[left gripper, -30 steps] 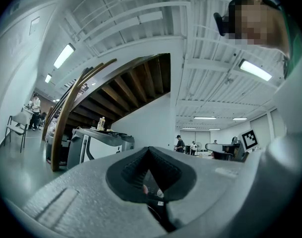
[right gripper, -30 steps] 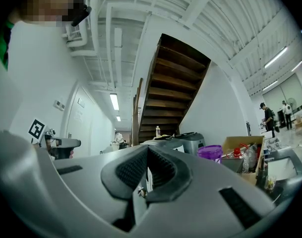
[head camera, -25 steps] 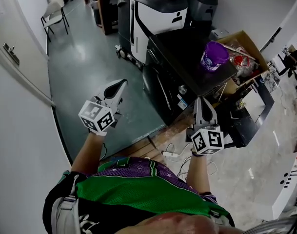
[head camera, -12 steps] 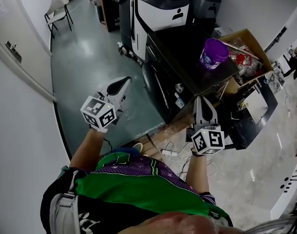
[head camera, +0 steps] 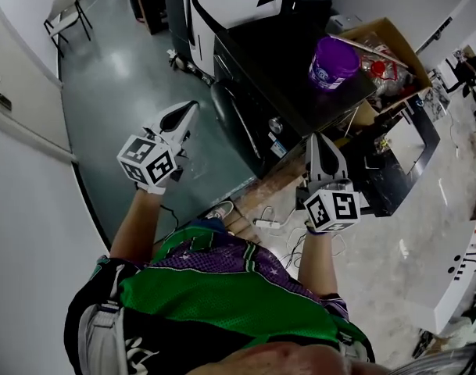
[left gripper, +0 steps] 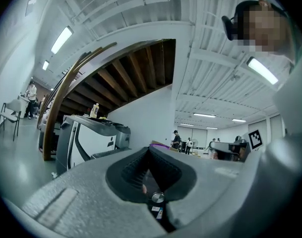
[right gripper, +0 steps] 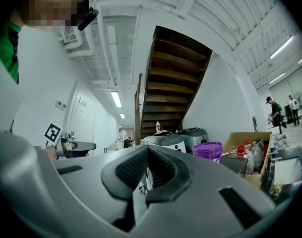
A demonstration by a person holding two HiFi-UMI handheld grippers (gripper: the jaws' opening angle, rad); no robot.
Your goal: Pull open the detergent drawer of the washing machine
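The washing machine [head camera: 288, 92] is a black box, seen from above in the head view, with a round knob [head camera: 276, 125] on its front and a purple tub [head camera: 334, 62] on its lid. I cannot pick out the detergent drawer on the dark front. My left gripper [head camera: 189, 109] is shut and empty, held level short of the machine's left corner. My right gripper [head camera: 316, 141] is also shut and empty, just before the front's right end. Past the shut left gripper [left gripper: 149, 150] the knob [left gripper: 157, 198] shows. Beyond the right gripper [right gripper: 148, 149] stands the tub [right gripper: 209, 150].
A white and black machine [head camera: 230, 10] stands behind the washer. An open cardboard box [head camera: 382, 45] of clutter sits to its right, with a black table [head camera: 406, 166] nearer. A power strip and cables [head camera: 265, 223] lie on the floor by my feet. A folding chair [head camera: 66, 10] stands far left.
Both grippers have moved forward towards the washing machine's front, the left one more. Their jaws stay shut and empty.
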